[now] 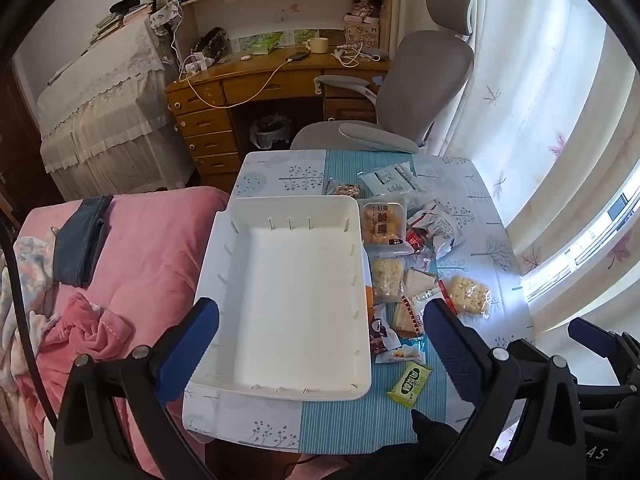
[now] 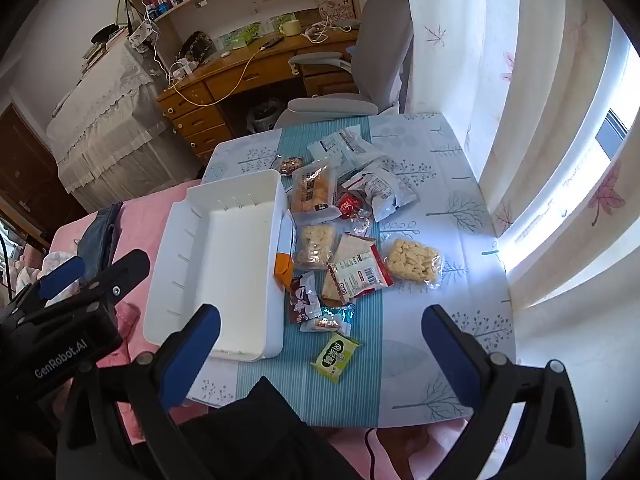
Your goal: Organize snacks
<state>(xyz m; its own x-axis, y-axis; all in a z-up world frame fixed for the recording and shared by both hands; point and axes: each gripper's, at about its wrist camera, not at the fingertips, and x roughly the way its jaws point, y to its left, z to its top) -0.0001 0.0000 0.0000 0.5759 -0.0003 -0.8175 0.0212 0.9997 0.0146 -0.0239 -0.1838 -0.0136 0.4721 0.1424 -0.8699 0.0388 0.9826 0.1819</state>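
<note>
An empty white bin (image 1: 288,292) sits on the left part of the small table; it also shows in the right wrist view (image 2: 224,264). Several wrapped snacks lie to its right: a green packet (image 1: 409,383) (image 2: 335,356) nearest me, a clear bag of pale puffs (image 1: 469,294) (image 2: 412,260), a sandwich pack (image 2: 352,276), an orange pastry pack (image 1: 382,222) (image 2: 312,192). My left gripper (image 1: 320,356) is open and empty above the bin's near end. My right gripper (image 2: 320,356) is open and empty above the table's near edge, over the green packet.
The table (image 2: 440,340) has a blue-and-white cloth and stands between a pink bed (image 1: 132,264) on the left and curtains (image 1: 540,120) on the right. A grey office chair (image 1: 404,96) and a wooden desk (image 1: 248,92) stand behind it.
</note>
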